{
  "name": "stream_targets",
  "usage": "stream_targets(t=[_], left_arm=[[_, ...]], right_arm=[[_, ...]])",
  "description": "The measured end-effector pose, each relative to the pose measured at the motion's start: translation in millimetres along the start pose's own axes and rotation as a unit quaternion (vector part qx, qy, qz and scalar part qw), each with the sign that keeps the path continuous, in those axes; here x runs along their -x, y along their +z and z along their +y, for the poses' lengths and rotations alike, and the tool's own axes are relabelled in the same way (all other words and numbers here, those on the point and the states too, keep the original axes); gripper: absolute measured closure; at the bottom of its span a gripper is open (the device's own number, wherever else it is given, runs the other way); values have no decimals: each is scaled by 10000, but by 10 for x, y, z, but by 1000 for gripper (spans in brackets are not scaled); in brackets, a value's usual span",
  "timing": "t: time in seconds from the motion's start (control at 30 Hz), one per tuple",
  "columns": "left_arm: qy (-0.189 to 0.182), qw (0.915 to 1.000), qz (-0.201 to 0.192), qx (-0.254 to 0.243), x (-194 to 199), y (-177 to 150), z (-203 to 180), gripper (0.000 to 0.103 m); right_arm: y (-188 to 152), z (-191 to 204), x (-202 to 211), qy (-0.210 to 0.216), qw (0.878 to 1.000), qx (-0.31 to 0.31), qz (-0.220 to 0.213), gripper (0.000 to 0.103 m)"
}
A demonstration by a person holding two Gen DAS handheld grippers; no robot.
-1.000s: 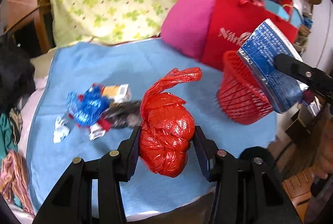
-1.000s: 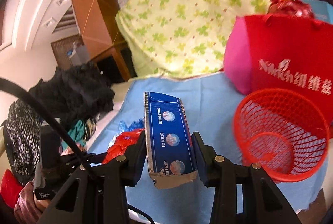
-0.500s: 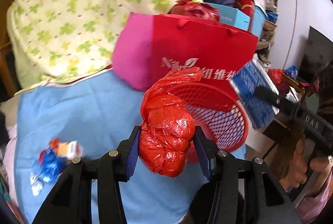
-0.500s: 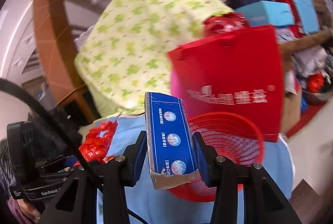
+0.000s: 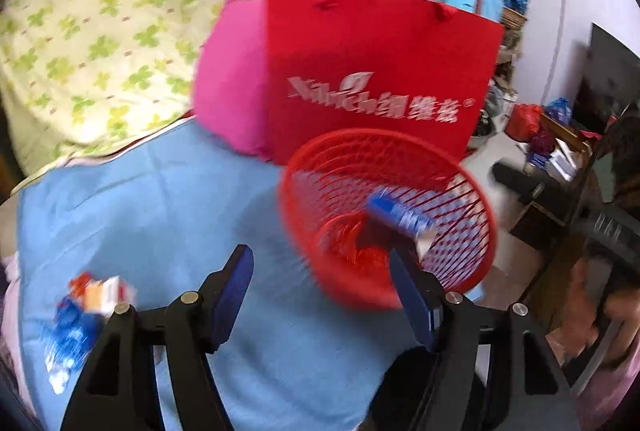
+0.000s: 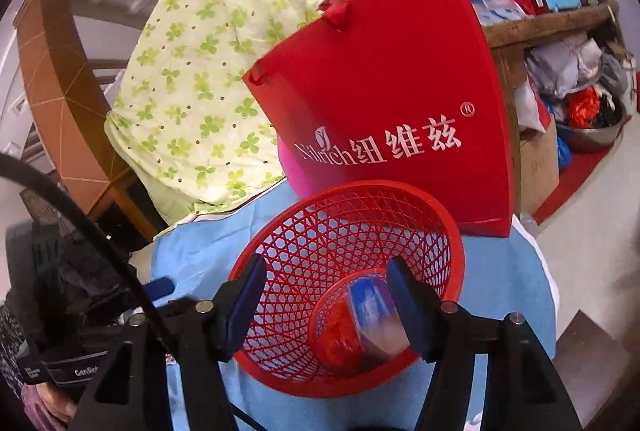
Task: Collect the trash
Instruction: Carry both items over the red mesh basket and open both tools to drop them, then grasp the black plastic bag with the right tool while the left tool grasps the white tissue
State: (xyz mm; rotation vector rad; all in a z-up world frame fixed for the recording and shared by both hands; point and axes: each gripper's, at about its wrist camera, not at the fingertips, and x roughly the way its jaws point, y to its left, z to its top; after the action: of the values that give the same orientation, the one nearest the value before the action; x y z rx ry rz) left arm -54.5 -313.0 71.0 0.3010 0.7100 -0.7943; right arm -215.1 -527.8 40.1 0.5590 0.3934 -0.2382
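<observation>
Both tools' jaws were opening above the red plastic mesh basket (image 6: 352, 291), nothing between them. Beyond the right tool (image 6: 328, 303), a crumpled red plastic bag (image 6: 340, 343) and a blue printed carton (image 6: 374, 315) lay blurred inside the basket. Left of the left tool (image 5: 320, 291), blue and white wrappers (image 5: 76, 323) lay on the blue cloth (image 5: 160, 207).

Left claw (image 5: 320, 295) is opening up with nothing between its blue pads. Just past it, the red mesh basket (image 5: 384, 215) sits on the blue cloth (image 5: 160, 199), holding a crumpled red bag (image 5: 356, 251) and a blurry blue box (image 5: 400, 217). A red gift bag (image 5: 376, 71) stands behind it. A few wrappers (image 5: 84, 307) lie off to the left.
</observation>
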Motion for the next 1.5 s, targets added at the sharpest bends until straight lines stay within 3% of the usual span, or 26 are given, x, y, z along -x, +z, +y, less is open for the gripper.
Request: stream_targets(t=[0.13,0.23,0.43,0.53,0.77,1.1,1.3,1.4,1.43,1.5], left_arm=[[548,9980,-65,300,324,-369,397,32],[1125,9915,-44,646,622,-728,829,31],[2299,9596,139,1617,1184,-1468,1776,31],[2591,9472,211,1876,1296,-1720,2072,31],[2641,9354,347,2324,1218,-2060,2487,31],[2430,9306,669,2653,781,-2198,2990,31],[2136,9320,760,2828,320,-2023,3372,31],[1946,9298,926,2985,17,-1982,3589,31],[1893,9290,962,3032,-47,-1990,3629,32],[1695,9242,1119,3233,-225,-2052,3740,55]], right_arm=[[-36,227,78,305,9994,159,-29,37],[-76,584,95,624,9971,447,15,37],[-320,1412,-112,1455,9815,1128,523,37],[-548,1765,-379,1725,9712,1279,1034,37],[-1153,2360,-1148,1905,9436,1467,2274,37],[-1581,2421,-2243,1192,9311,1620,3042,42],[-1692,2483,-2717,1181,9250,1551,3261,43],[-1766,2532,-2959,1217,9196,1531,3408,51],[-1790,2537,-3012,1259,9181,1497,3448,52],[-1815,2531,-3060,1444,9162,1355,3483,60]])
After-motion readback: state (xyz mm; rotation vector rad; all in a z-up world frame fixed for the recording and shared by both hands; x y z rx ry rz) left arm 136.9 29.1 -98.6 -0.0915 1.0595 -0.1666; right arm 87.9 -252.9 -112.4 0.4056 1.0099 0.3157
